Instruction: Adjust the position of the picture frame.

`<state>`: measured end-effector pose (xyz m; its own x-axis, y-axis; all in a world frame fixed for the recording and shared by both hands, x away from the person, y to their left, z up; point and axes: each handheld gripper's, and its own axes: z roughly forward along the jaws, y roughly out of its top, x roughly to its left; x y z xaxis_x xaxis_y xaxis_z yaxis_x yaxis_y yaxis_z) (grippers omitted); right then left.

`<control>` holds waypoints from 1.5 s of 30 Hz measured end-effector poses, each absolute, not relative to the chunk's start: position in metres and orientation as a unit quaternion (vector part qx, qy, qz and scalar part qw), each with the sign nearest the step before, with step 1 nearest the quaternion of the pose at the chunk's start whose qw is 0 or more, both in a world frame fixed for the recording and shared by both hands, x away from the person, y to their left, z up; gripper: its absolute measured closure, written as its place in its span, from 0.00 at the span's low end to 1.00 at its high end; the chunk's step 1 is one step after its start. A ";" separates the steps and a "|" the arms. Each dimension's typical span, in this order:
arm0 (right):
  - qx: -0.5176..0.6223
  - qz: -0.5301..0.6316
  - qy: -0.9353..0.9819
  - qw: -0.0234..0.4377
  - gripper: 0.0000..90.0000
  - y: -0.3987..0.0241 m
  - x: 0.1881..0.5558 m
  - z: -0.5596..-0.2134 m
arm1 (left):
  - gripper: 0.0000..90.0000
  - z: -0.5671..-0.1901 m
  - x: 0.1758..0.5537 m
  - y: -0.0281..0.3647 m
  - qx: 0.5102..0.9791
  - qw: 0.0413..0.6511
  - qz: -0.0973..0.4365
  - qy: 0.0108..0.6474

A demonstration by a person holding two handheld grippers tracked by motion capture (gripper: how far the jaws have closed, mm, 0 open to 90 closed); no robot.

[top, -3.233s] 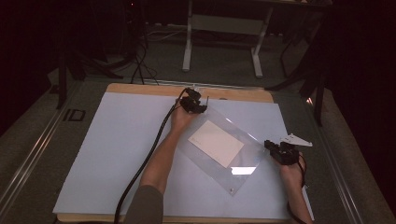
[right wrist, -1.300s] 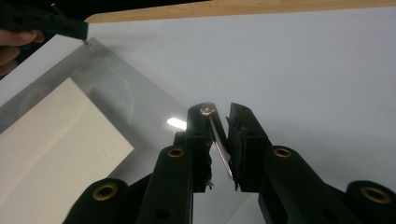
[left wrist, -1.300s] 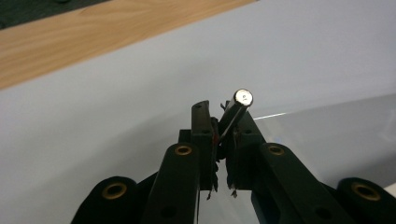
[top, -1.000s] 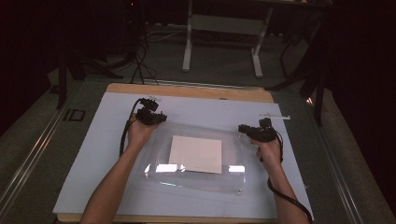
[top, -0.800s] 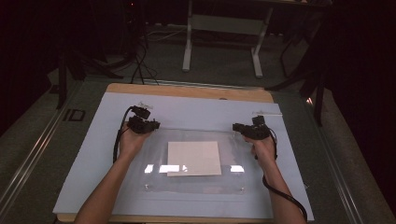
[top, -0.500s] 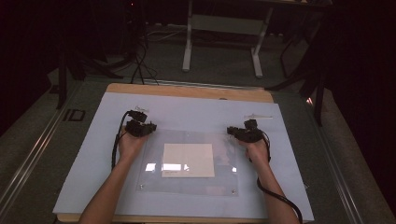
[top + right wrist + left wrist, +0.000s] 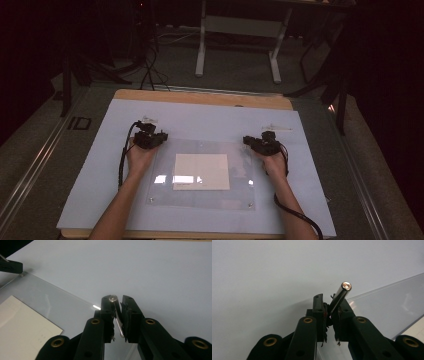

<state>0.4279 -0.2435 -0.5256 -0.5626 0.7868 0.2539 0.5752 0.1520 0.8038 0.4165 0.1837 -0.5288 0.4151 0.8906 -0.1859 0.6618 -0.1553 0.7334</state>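
Note:
A clear acrylic sheet [image 7: 240, 172] lies flat on the white board, with a cream card [image 7: 201, 171] at its middle. A metal pin stands at each far corner of the sheet. My left gripper [image 7: 160, 136] is at the far left corner, shut on the pin there; the left gripper view shows that shiny pin [image 7: 340, 293] slanting up between the jaws of this gripper [image 7: 331, 305]. My right gripper [image 7: 247, 140] is at the far right corner, and its own view has the gripper [image 7: 117, 300] shut on a second pin [image 7: 118, 316]. The sheet's edge [image 7: 50, 298] and the card [image 7: 22, 322] lie to the left.
The white board [image 7: 210, 115] covers a wooden table whose far edge [image 7: 200, 97] shows. A thin pale strip [image 7: 276, 128] lies on the board behind the right gripper. Small screws mark the sheet's near corners [image 7: 250, 204]. Cables trail back along both forearms.
The sheet, held slanted and askew before, has been squared up, drawn toward the person and lowered flat onto the board. Both hands came down and nearer with it.

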 end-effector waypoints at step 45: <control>0.441 0.466 0.750 0.158 0.77 -0.253 0.423 -0.523 | 0.65 -0.524 0.402 0.195 0.719 0.457 0.162 0.499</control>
